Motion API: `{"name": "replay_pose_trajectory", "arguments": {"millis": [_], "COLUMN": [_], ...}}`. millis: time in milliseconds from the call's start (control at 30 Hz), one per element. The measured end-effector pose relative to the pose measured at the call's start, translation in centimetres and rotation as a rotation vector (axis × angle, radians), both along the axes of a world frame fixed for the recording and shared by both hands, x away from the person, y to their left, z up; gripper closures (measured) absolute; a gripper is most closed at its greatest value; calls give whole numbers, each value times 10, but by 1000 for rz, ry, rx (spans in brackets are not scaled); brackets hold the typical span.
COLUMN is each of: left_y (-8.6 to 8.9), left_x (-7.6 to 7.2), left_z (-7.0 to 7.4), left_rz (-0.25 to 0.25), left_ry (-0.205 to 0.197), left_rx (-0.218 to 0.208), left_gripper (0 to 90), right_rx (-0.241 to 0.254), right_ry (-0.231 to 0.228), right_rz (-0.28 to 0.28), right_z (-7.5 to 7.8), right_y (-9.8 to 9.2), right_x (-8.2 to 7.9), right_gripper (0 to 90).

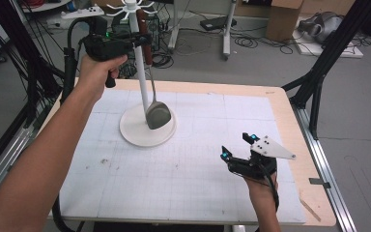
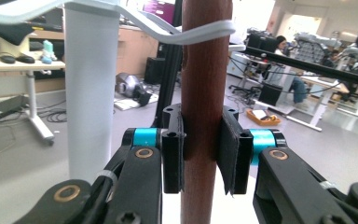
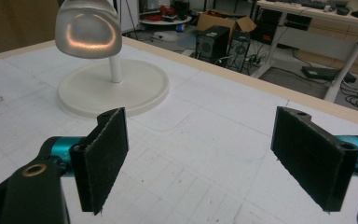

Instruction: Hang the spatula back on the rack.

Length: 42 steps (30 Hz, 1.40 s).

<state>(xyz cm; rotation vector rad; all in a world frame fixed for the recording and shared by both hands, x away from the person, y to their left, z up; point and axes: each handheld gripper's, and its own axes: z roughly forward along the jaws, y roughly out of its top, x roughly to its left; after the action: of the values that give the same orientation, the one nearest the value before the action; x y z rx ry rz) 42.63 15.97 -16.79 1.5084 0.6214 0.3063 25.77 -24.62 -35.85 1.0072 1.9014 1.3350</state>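
A white rack stands at the table's back left, with a round base (image 1: pixel 135 133), an upright pole (image 1: pixel 141 79) and hooks (image 1: pixel 130 7) on top. Beside the pole hangs a spatula with a brown wooden handle (image 1: pixel 146 43) and a grey metal head (image 1: pixel 157 115) just above the base. My left gripper (image 1: pixel 141 42) is raised beside the pole, shut on that handle. In the left gripper view both pads press the handle (image 2: pixel 204 88), and a white hook arm (image 2: pixel 168 36) crosses it next to the pole (image 2: pixel 91 93). My right gripper (image 1: pixel 236 146) stays low at the front right, open and holding nothing (image 3: pixel 205 149); beyond it are the spatula head (image 3: pixel 88 29) and the base (image 3: pixel 114 88).
A white gridded mat (image 1: pixel 174 179) covers the wooden tabletop (image 1: pixel 290 121). Black frame posts rise at the left (image 1: pixel 69 65) and right (image 1: pixel 319 82) of the table. Cables, table legs and a cardboard box (image 1: pixel 282 17) lie on the floor behind.
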Motion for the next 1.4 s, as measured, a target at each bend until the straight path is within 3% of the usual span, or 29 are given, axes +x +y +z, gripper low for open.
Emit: {"name": "replay_pose_trajectory", "arguments": {"millis": [167,300,500,700,733,800,833,1000,1033,1200,1267,1300,1367,1400], "left_y": [-2,0,19,41,51,57,68,90,97,103,104,105,105,105], "left_x": [-3,-14,-36,-55,-64,-68,-76,-90,-98,-119,-123,-130,-136,-136], "left_z": [0,-6,-14,-30,-42,-48,-62,-90,-105,-141,-148,-162,-174,-174], "left_rz": [13,34,93,96,104,108,119,133,141,173,180,198,213,213], "left_ry": [-14,-34,-61,-63,-68,-68,-55,-13,-4,-38,-49,-50,-54,-54], "left_rx": [20,32,74,49,50,53,52,29,17,43,39,47,62,62], "left_gripper": [727,683,559,486,466,439,422,368,311,148,149,149,152,156], "right_rx": [4,0,4,2,2,6,3,0,-7,-9,-15,-17,-22,-22], "right_ry": [-4,-5,-7,1,13,20,19,34,36,56,50,54,51,51], "right_rz": [2,-1,-16,-28,-33,-38,-35,-32,-27,-29,-28,-28,-26,-26], "right_z": [0,-1,-2,-5,-7,-10,-11,-15,-18,-25,-26,-27,-29,-29], "right_y": [-1,-1,-5,-8,-9,-11,-12,-15,-17,-22,-23,-24,-24,-24], "right_x": [0,0,-2,-1,0,0,1,1,1,0,-3,-4,-6,-6], "right_gripper": [178,179,179,179,179,179,179,179,178,178,179,179,179,179]}}
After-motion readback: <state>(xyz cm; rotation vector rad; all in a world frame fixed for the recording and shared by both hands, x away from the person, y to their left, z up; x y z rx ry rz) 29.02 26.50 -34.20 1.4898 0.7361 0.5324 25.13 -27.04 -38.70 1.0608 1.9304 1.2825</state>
